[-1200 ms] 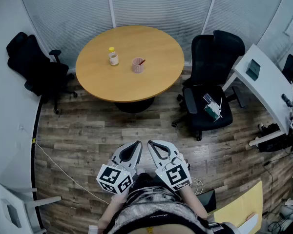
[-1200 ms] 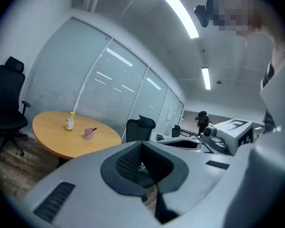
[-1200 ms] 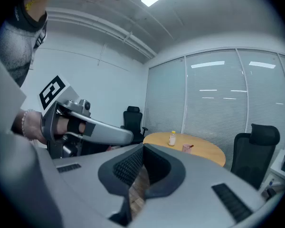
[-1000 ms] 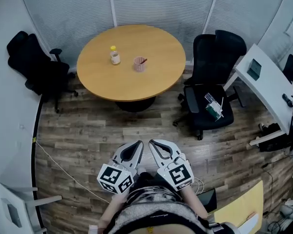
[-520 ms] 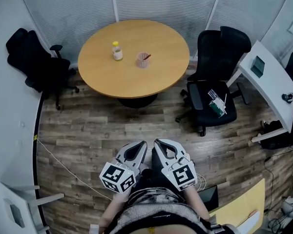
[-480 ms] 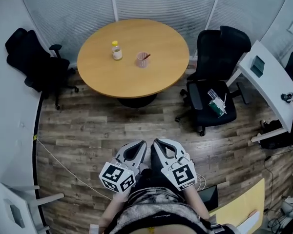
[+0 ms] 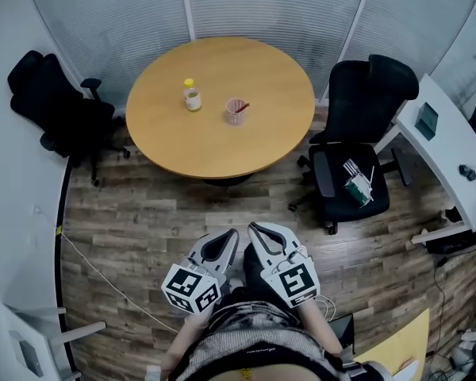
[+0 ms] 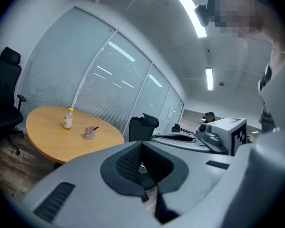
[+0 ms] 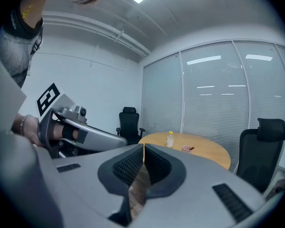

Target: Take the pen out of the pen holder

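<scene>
A pink pen holder (image 7: 236,111) stands near the middle of the round wooden table (image 7: 266,137), and a reddish pen (image 7: 243,106) leans out of it to the right. It also shows small in the left gripper view as the pen holder (image 8: 90,132) and in the right gripper view as the pen holder (image 9: 186,148). Both grippers are held low by the person's body, far from the table. My left gripper (image 7: 231,234) (image 8: 142,145) is shut and empty. My right gripper (image 7: 252,227) (image 9: 143,147) is shut and empty too.
A small yellow-capped bottle (image 7: 192,96) stands left of the holder. A black office chair (image 7: 357,145) with a green-white item (image 7: 358,183) on its seat is right of the table, another black chair (image 7: 55,101) left. A white desk (image 7: 448,149) stands far right. A cable (image 7: 95,268) crosses the wood floor.
The view has shifted, so the table and chairs now sit slightly lower and more to the right in the head view. Both grippers stay shut, side by side near the body.
</scene>
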Demonstrator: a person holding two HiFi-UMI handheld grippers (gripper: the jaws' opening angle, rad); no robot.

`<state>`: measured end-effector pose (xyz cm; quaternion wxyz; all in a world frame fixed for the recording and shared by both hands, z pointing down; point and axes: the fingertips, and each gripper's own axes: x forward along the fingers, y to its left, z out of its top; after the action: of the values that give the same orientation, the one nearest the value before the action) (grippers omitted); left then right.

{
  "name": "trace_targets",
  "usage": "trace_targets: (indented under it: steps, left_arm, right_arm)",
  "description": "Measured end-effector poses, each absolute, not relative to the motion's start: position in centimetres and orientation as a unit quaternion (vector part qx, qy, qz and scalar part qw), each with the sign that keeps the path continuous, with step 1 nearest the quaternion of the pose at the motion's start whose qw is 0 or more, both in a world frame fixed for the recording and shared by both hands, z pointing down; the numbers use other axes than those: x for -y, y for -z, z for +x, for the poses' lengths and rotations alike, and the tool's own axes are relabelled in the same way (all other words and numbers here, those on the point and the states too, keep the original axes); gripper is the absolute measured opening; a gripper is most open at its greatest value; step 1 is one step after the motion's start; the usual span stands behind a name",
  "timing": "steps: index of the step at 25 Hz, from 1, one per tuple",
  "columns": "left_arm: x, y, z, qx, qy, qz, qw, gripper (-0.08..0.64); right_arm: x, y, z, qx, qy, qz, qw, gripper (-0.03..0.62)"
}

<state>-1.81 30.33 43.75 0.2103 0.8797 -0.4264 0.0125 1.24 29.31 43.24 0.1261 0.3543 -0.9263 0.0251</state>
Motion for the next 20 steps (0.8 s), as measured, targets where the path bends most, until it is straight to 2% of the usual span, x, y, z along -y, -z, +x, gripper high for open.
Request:
trace_targets:
  steps: [9,20]
  left_arm:
    - [-20.7,-42.2,-1.3,0.422,-0.011,0.885,0.197,0.003]
    - [-14.6,-42.8,-0.9,0.432,-0.013,0.876,0.213,0.003]
  right_arm:
    - [-19.9,-41.7,0.8,0.931,-0.012,0.345,0.12,0.023]
    - [-13.7,-42.2,1.0,0.935,-0.035,0.333,0.121,0.023]
